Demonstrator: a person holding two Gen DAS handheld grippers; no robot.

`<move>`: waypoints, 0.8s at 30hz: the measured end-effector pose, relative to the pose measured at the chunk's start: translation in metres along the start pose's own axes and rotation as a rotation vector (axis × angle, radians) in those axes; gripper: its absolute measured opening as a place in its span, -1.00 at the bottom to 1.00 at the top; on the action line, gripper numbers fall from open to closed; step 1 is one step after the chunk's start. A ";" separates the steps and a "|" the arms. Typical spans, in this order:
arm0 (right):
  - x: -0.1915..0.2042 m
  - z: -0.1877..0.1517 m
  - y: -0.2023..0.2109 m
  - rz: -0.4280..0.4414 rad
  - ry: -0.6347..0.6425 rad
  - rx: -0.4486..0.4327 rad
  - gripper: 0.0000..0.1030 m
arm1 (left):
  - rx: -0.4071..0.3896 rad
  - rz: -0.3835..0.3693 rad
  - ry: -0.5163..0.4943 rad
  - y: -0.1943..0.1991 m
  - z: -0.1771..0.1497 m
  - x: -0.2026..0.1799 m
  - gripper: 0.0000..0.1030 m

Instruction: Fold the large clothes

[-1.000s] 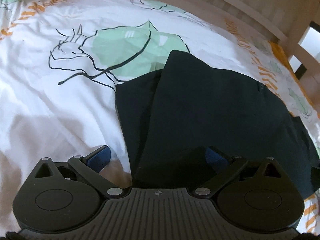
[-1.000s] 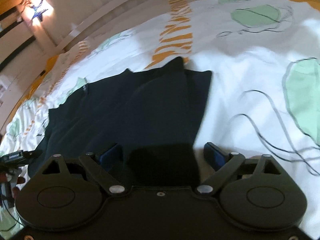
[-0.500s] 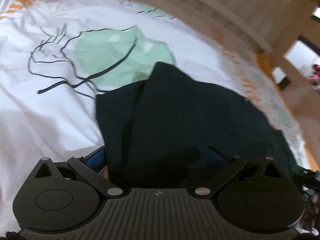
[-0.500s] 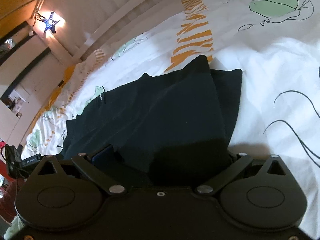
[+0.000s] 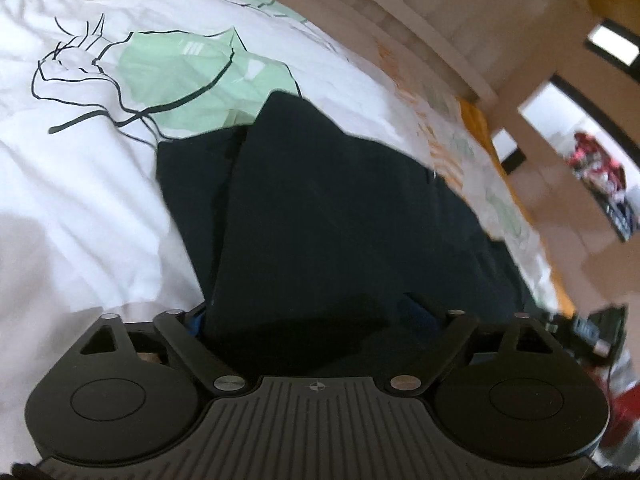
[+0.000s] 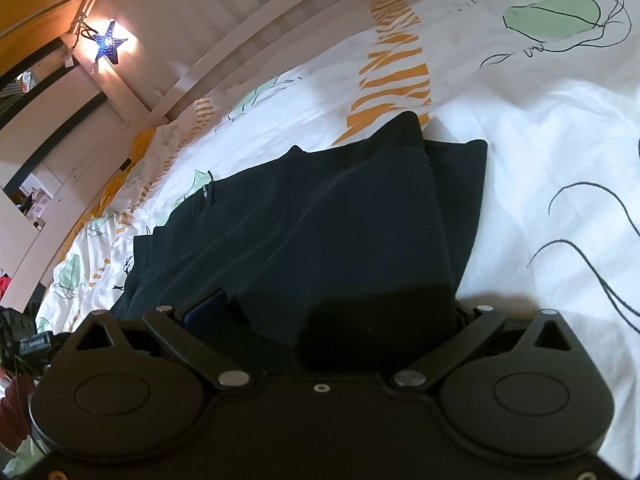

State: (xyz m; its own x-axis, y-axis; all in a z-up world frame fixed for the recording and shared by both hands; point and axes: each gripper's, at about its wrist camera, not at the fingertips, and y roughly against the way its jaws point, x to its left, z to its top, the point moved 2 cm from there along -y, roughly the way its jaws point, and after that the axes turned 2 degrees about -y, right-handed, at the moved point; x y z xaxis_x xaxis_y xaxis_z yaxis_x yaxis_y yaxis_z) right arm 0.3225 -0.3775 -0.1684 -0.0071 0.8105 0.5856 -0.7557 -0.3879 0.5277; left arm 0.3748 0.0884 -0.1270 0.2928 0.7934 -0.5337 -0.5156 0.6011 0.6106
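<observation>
Here the dark garment [image 5: 340, 216], seemingly folded, lies between closing left claw [image 5: 308, 316] and wide right claw [image 6: 340, 312].

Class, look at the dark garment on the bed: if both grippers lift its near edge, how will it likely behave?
The garment looks floppy: it lies in soft overlapping folds, so it would probably sag between the left gripper, whose jaws are closing around its edge, and the right gripper. The layers may slide apart. It probably drags on the rumpled bedsheet.
</observation>
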 end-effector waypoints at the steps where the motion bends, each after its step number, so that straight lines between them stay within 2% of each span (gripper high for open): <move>1: 0.000 0.000 0.000 0.001 -0.001 0.001 1.00 | -0.006 0.003 0.013 -0.004 0.004 0.000 0.57; 2: 0.000 0.000 0.000 0.002 -0.002 0.001 1.00 | -0.011 0.006 0.020 -0.006 0.006 0.000 0.40; 3: 0.000 0.000 0.000 0.004 -0.005 0.001 1.00 | -0.019 0.009 0.024 -0.009 0.008 -0.001 0.11; 4: -0.001 0.001 0.000 0.006 -0.008 0.002 1.00 | -0.023 0.029 0.023 -0.010 0.009 -0.001 -0.06; 5: -0.001 0.001 0.000 0.008 -0.011 0.003 1.00 | -0.020 0.058 0.016 -0.011 0.010 -0.002 -0.32; 6: -0.001 0.001 0.001 0.011 -0.013 0.004 1.00 | -0.015 0.061 0.013 -0.009 0.009 -0.001 -0.42; 8: -0.001 0.001 0.003 0.007 -0.018 0.005 0.86 | -0.019 0.027 0.017 -0.002 0.008 0.000 -0.60; 10: -0.001 0.001 0.006 -0.029 -0.015 0.013 0.03 | -0.016 -0.002 0.031 0.005 0.007 0.000 -0.65; 12: -0.004 0.001 0.011 -0.011 -0.065 0.018 -0.29 | -0.014 -0.024 0.048 0.009 0.007 -0.004 -0.68; 16: 0.005 0.000 0.022 -0.005 -0.120 0.002 -0.42 | -0.022 -0.069 0.059 0.021 0.008 -0.018 -0.69; 20: 0.020 -0.003 0.045 0.060 -0.153 -0.025 -0.46 | -0.036 -0.128 0.063 0.039 0.004 -0.035 -0.70; 24: 0.037 -0.012 0.073 0.081 -0.145 -0.016 -0.47 | -0.033 -0.156 0.062 0.060 -0.008 -0.049 -0.70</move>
State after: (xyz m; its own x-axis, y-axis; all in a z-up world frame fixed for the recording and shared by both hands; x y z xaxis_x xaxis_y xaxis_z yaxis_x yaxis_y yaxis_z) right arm 0.2592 -0.3702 -0.1154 0.0258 0.7045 0.7093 -0.7672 -0.4409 0.4658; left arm 0.3227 0.0844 -0.0692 0.3219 0.6828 -0.6559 -0.4941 0.7121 0.4988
